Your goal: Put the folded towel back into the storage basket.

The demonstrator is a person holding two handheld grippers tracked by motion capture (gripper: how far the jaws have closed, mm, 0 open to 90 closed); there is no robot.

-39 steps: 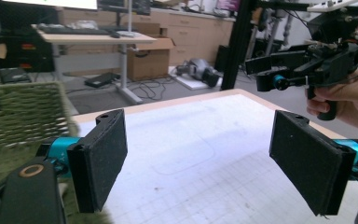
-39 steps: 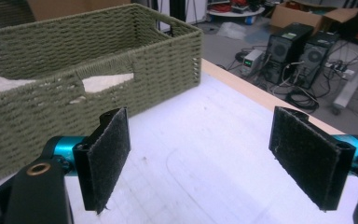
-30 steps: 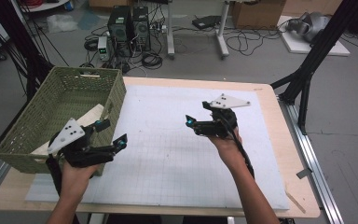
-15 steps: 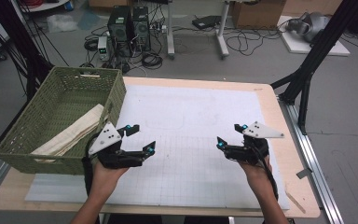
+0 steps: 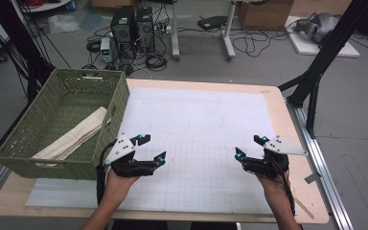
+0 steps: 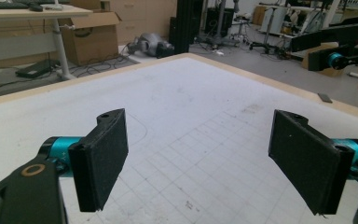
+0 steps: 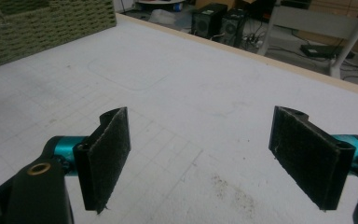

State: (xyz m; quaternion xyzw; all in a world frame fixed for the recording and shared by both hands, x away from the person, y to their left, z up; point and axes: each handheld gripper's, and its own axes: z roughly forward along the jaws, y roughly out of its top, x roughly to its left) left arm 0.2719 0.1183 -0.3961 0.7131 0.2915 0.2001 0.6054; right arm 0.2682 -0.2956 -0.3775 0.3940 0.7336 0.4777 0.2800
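Beige cloth [image 5: 76,136] in green basket [image 5: 52,165]: lay slantwise along the right wall, folded, one end raised toward the rim. Saw nothing else inside. Sat at the table's [image 5: 278,96] left edge, partly off the white mat [image 5: 196,120].

Left gripper [image 5: 152,148]: a second before, was at the basket's near corner, close by the cloth. Half a second later, had drawn clear of it. Ended low over the mat, just right of the basket, apart from its wall. Jaws spread wide, nothing between the pads. Confirmed in the left gripper view [image 6: 198,158]: bare gridded mat beyond the gap, no fabric.

Right gripper [image 5: 249,147]: a second before, hovered further up the mat, near the middle. Pulled back since toward the near edge, on the right side, well apart from the left. Likewise released and empty [image 7: 200,158], with only mat ahead and the basket [image 7: 42,23] far off at upper left.

Judged from this: cloth delivered and let go, both hands retreated to a resting stance. Looked like the close of the putting-away, with nothing left on the mat to collect.
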